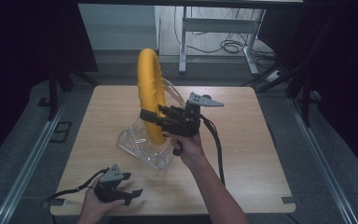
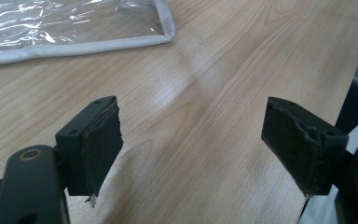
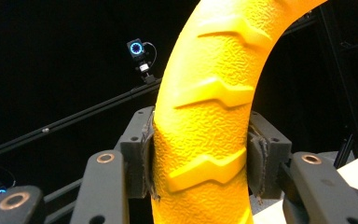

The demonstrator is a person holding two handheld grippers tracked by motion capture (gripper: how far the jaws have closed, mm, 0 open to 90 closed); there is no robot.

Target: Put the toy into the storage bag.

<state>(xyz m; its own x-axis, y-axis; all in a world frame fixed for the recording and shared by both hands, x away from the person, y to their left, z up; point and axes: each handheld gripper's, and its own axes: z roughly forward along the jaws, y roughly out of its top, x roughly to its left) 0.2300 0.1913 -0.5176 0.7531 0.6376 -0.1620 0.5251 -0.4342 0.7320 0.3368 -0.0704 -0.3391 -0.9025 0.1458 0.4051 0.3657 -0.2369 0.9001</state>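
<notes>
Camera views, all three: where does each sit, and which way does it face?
High view: above the person's side, facing forward and down on the wooden table; both forearms, left gripper, right gripper.
Left gripper view: rides it, looks over open jaws at the clear plastic bag.
Right gripper view: rides it, jaws shut on the yellow textured ring.
Shared: ring and bag also show from above.

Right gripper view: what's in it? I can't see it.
A yellow ring with raised zigzag ridges is squeezed between the two black jaws of the right hand-held gripper. Behind it all is dark, with a small camera glowing blue.
</notes>
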